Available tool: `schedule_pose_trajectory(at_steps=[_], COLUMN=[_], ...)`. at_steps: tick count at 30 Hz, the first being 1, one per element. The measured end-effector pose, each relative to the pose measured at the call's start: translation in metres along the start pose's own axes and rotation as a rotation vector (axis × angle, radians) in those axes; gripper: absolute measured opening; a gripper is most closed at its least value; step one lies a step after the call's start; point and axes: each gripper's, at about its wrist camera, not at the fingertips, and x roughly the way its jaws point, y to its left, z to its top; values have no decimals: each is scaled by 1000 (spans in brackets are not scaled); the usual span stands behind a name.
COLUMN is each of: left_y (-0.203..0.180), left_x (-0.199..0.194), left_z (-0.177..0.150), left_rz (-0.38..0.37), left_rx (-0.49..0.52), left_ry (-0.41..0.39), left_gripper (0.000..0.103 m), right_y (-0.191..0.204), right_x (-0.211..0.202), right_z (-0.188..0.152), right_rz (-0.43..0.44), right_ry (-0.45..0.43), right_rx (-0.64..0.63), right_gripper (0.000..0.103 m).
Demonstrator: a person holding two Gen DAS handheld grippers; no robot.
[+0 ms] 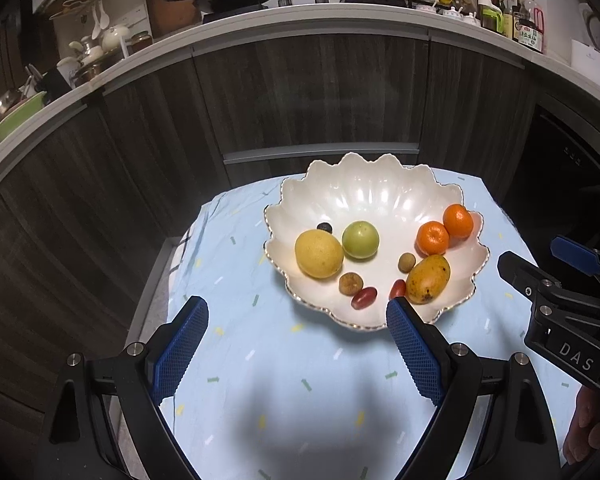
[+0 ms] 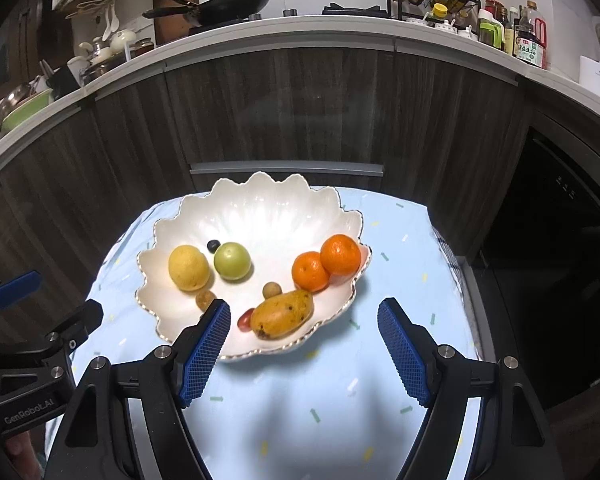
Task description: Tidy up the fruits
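Both grippers hang spread wide and empty, the left gripper (image 1: pixel 296 344) and right gripper (image 2: pixel 304 344) at six o'clock of the scalloped white bowl (image 1: pixel 364 184), where mango (image 1: pixel 427 278), lemon (image 1: pixel 318 253) and tangerines (image 1: pixel 432 237) sit.

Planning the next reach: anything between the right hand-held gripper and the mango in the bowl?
Nothing visible. The right hand-held gripper is open and empty above the cloth; the mango lies at the bowl's near edge, top exposed. A small red fruit touches its left side.
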Motion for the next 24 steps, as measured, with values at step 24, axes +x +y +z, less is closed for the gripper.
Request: schedule_pose_trajectory(at_steps=[24], left_y=[3], left_x=[-42], left_z=[-43], left_rz=[5], left_rx=[-43], left_ry=[6], left_gripper=[91], right_y=[4], right_x=[-47], right_z=[-40], right_rz=[7], right_ry=[-13], right_rx=[3], right_gripper=[77])
